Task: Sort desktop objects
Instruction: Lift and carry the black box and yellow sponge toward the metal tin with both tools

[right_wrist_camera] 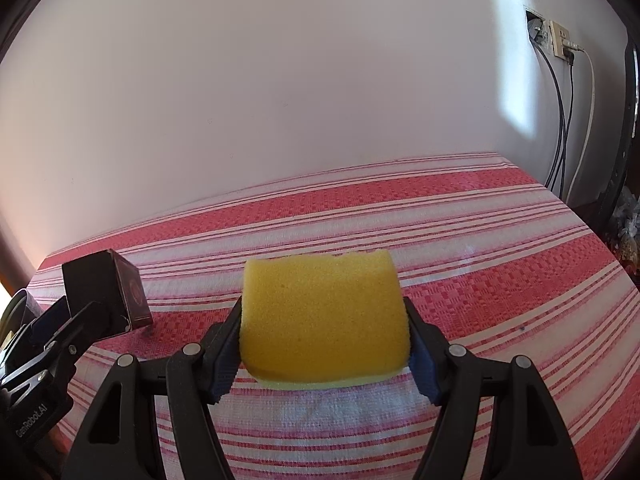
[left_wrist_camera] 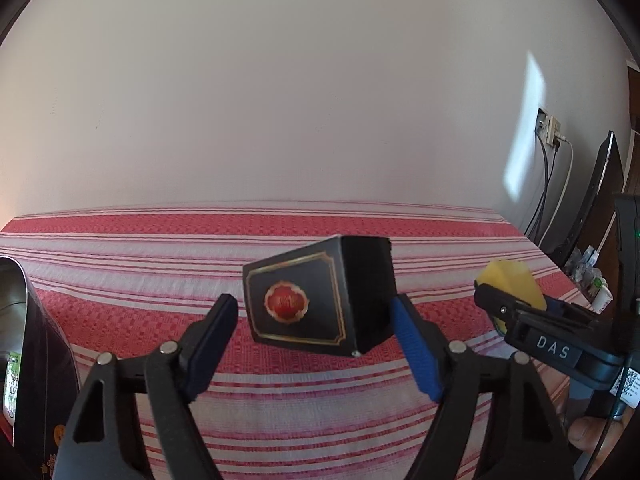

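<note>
On my left tool (left_wrist_camera: 316,336) the jaws stand apart around a black box (left_wrist_camera: 316,300) with a gold border and a red emblem. The blue pad on the right lies against the box's dark side, while the left pad sits clear of its printed face, so I read this tool as not gripping; whether the right pad truly presses I cannot tell through the lens warp. The box sits tilted on the red and white striped cloth (left_wrist_camera: 280,232) that covers the worktop, a little left of centre.

My right tool (right_wrist_camera: 324,340) is clamped on a yellow sponge (right_wrist_camera: 320,316), both pads pressed into its sides and the foam bulging between them, held just above the cloth. From the left camera the sponge shows at the right, well apart from the box.

At the near left edge stands a dark container (left_wrist_camera: 28,344), only partly in view. Cables (right_wrist_camera: 560,128) hang from a wall socket (right_wrist_camera: 558,38) at the far right.
</note>
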A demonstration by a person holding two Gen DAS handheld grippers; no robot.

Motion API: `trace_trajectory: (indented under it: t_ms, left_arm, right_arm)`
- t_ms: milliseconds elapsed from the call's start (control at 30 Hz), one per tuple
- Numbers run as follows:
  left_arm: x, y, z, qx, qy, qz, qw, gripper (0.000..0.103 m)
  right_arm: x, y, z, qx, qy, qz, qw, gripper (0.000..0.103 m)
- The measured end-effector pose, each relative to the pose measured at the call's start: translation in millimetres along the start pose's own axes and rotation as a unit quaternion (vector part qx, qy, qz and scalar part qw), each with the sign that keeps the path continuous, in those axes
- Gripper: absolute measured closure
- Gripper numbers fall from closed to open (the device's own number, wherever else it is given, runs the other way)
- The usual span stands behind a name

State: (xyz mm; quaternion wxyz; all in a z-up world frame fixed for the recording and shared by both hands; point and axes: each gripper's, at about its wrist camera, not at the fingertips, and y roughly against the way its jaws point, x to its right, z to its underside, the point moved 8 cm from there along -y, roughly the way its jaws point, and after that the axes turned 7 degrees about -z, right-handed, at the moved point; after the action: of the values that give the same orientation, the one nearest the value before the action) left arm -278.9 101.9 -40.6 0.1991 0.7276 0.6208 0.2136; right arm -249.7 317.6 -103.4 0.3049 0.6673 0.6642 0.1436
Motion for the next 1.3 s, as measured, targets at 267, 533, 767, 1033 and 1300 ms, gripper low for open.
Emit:
trace_trajectory:
  t_ms: [267, 533, 767, 1033, 1300]
  left_arm:
    - [-4.2, -23.9, 8.4, -0.048, 0.041, -0.001, 0.9980, 0.002]
    - [4.7, -9.2, 6.0, -0.015, 0.030, 0.014, 0.9993, 0.002]
    - [36.9, -14.8, -5.0, -0.028, 0.013, 0.024, 0.9993, 0.002]
    - [71.3, -53.1, -5.0, -0.067, 0.001, -0.019, 0.9976, 0.006]
    - [78.7, -60.9, 2.8, -0.078, -0.014, -0.025, 0.9965, 0.031]
  right_arm:
    - [-2.8, 0.7, 2.5, -0.004, -0.004, 0.000, 1.000, 0.031]
    - [-5.8, 3.0, 2.6, -0.001, -0.005, -0.001, 1.000, 0.031]
    - [-6.9, 14.2, 0.2, 0.018, -0.012, 0.013, 1.000, 0.031]
    - [15.9, 25.2, -9.5, 0.043, -0.039, 0.049, 0.997, 0.030]
    - [16.5, 32.3, -12.9, 0.051, -0.043, 0.058, 0.996, 0.030]
